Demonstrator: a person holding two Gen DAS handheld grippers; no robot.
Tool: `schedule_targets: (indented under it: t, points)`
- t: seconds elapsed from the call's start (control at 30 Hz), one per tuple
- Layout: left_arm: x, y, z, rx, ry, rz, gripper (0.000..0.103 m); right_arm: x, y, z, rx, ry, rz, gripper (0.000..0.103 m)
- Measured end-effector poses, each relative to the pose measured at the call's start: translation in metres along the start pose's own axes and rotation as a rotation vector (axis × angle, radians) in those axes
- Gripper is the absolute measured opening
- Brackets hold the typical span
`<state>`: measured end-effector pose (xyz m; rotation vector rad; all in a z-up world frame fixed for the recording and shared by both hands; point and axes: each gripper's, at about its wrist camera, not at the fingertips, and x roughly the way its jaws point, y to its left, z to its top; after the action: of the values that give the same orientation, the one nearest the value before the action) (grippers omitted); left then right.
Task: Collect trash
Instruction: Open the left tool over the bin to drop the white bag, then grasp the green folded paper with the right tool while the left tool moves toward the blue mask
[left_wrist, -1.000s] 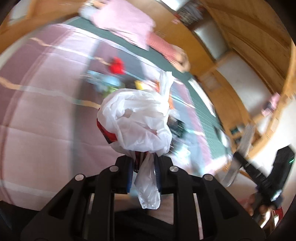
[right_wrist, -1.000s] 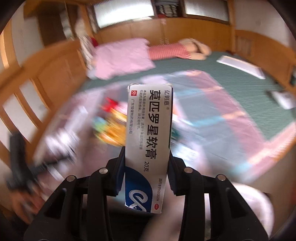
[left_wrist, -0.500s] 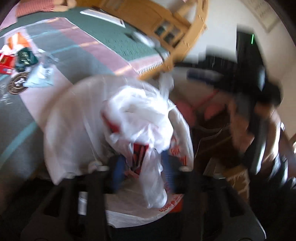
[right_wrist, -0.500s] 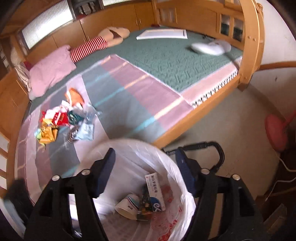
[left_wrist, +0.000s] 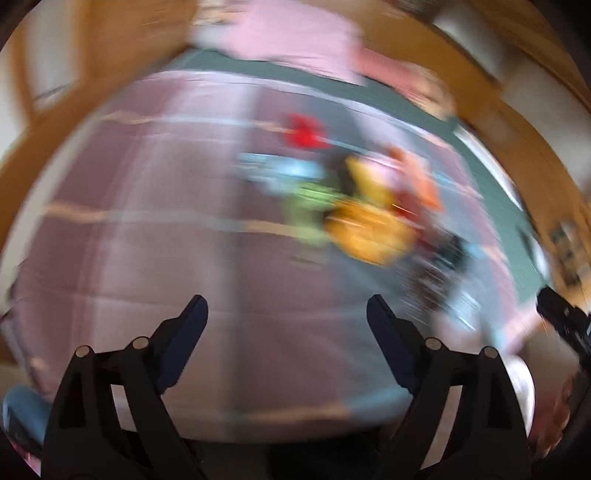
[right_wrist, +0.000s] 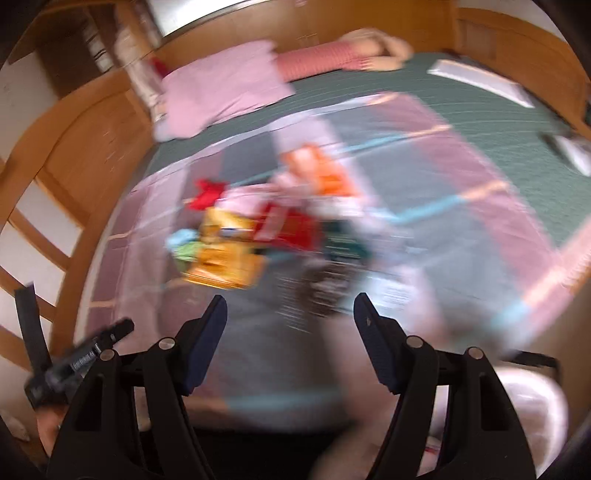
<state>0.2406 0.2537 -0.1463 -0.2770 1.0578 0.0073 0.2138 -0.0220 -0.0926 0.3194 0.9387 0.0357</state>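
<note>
Both claws, left claw (left_wrist: 287, 314) still spreading and right claw (right_wrist: 290, 314) apart, carry nothing. I aim them at the wrapper pile (right_wrist: 258, 236) on the bed (right_wrist: 480, 122), ready for another pick.

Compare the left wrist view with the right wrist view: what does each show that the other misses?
Only the left wrist view shows the left gripper head-on, its jaws opening with nothing between them. Only the right wrist view shows the right gripper, open and empty, the white flat item on the green bedcover, and the bin liner's rim at lower right. Both share the blurred trash pile on the striped blanket and the pink pillow.
</note>
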Motion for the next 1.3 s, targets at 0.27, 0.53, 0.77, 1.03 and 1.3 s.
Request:
schedule_targets:
  t: [0.27,0.53,0.77,1.03,1.3]
  points:
    - [-0.009,0.099,-0.011,-0.416,0.018,-0.033,0.091,0.164,0.141,0.036,-0.059,0.049,0.066,0.076]
    - [-0.005,0.104,-0.017,-0.443,0.034,-0.088,0.091,0.252,0.179,0.032,-0.289,0.018,-0.265,0.078]
    - [-0.018,0.113,-0.018,-0.483,0.003,-0.113,0.092,0.236,0.195,0.016,-0.421,0.063,-0.163,0.02]
    - [-0.026,0.144,-0.019,-0.602,-0.033,-0.094,0.092,0.178,0.207,-0.027,-0.367,0.215,0.098,0.014]
    - [-0.024,0.151,-0.024,-0.624,-0.017,-0.087,0.092,0.139,0.2,-0.05,-0.29,0.259,0.346,0.062]
